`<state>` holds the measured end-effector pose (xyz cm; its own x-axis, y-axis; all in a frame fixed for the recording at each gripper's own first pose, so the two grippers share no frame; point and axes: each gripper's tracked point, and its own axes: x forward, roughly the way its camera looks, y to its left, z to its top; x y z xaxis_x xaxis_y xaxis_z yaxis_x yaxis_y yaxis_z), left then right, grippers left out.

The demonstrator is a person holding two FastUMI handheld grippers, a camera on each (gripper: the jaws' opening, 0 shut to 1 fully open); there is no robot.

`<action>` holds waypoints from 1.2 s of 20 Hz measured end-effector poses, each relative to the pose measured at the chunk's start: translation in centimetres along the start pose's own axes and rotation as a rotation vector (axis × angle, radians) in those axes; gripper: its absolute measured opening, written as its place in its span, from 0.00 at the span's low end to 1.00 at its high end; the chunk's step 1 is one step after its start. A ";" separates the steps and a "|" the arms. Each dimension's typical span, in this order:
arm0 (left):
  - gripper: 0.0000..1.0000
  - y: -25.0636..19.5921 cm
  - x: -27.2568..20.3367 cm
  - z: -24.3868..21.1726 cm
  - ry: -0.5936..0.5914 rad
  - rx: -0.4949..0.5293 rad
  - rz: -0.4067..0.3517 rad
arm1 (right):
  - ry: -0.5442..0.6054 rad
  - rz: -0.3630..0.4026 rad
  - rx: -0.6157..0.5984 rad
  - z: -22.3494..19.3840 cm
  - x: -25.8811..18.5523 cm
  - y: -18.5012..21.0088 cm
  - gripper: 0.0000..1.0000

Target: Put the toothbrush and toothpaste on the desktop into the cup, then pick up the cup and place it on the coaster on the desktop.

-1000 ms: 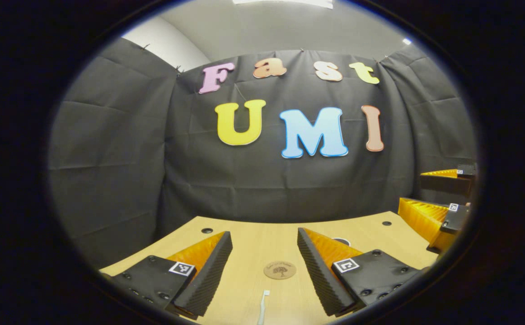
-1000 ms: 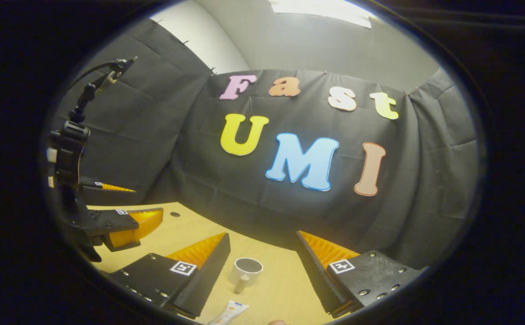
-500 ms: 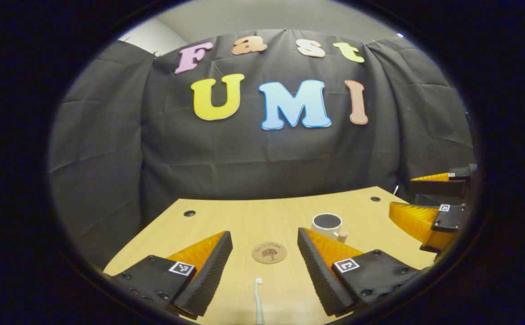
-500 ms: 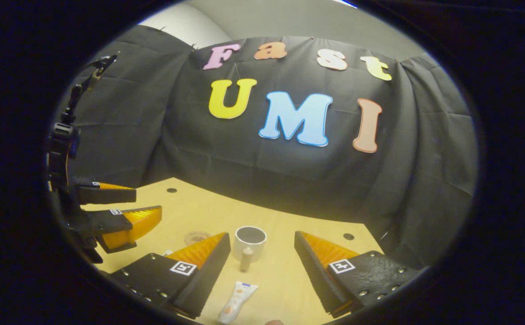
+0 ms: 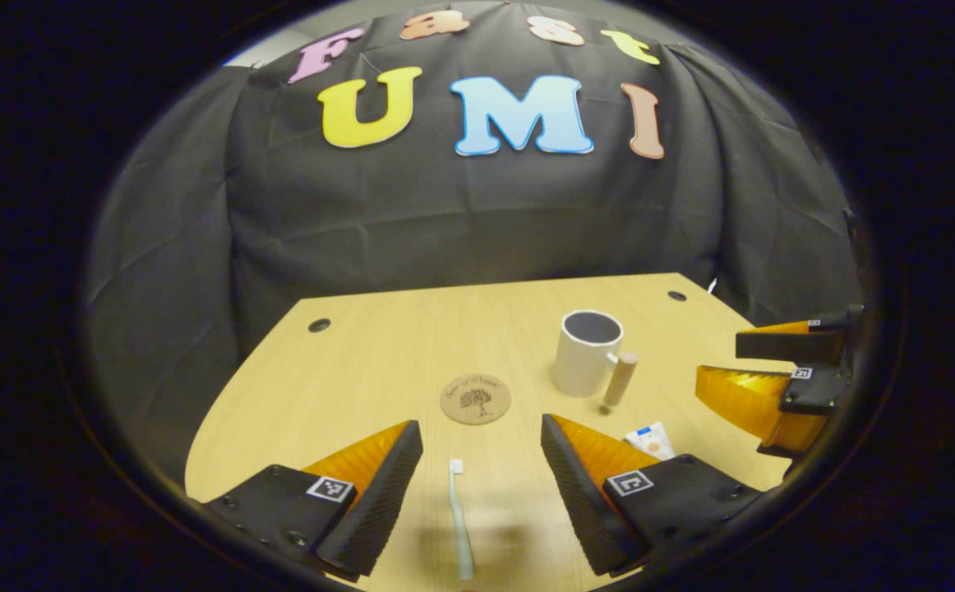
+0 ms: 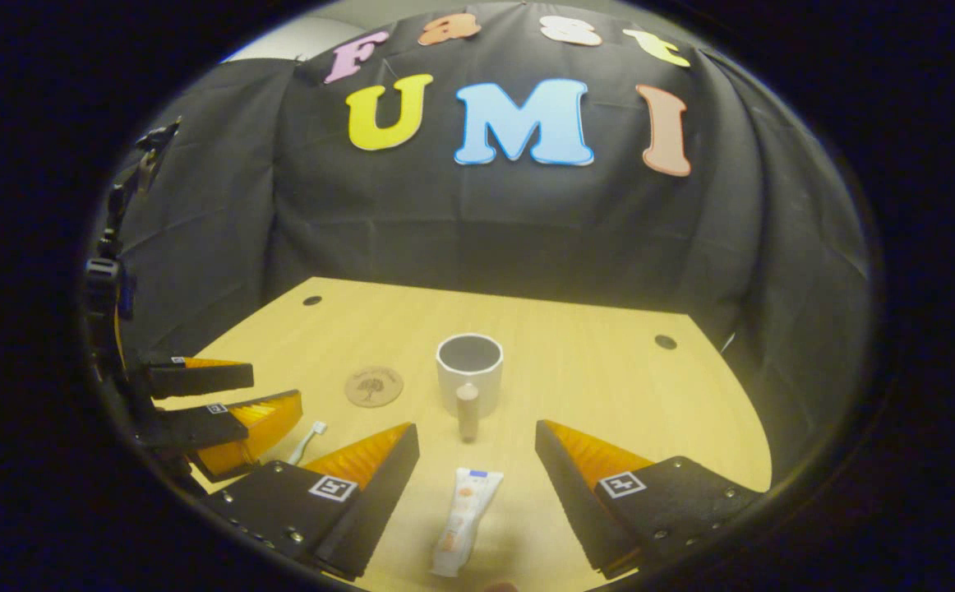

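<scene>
- Here, in the left gripper view, the left gripper [image 5: 482,493] hung above the desktop [image 5: 362,362] at the bottom of the frame, its jaws wide apart and holding nothing.
- The toothbrush [image 5: 460,518] lay flat on the wood between the two fingers, at the bottom centre, with its head pointing away toward the wall.
- A little farther, near the centre of the frame, lay the round coaster [image 5: 475,399], apart from the toothbrush head.
- To the right of the coaster stood the white cup [image 5: 584,353], upright, with a wooden handle on its right side.
- The toothpaste [image 5: 650,440] showed partly at the lower right, behind the right finger of this gripper.
- At the right edge of this view the right gripper [image 5: 761,370] was seen, its fingers apart and with nothing between them.
- In the right gripper view, the right gripper [image 6: 476,485] had wide jaws at the bottom, and the toothpaste [image 6: 461,530] lay on the desktop [image 6: 592,370] between its fingers, touching neither.
- Beyond the tube, at the centre, stood the cup [image 6: 469,374] with its handle facing the camera.
- The coaster [image 6: 373,386] lay left of the cup, and the toothbrush [image 6: 306,440] head showed at the lower left.
- At the left edge was the left gripper [image 6: 268,390], with its fingers parted.
</scene>
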<state>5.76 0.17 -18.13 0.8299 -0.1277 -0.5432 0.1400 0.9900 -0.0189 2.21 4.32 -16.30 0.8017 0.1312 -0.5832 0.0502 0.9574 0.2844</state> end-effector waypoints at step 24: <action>0.98 2.2 1.9 -14.9 0.710 -0.025 -0.024 | 0.570 0.004 0.205 -11.6 4.2 1.3 0.94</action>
<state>-0.39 3.03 -31.75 0.2733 -0.0879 -0.9579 0.1346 0.9895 -0.0524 -1.27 9.13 -27.21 0.3591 0.3058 -0.8818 0.2072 0.8951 0.3949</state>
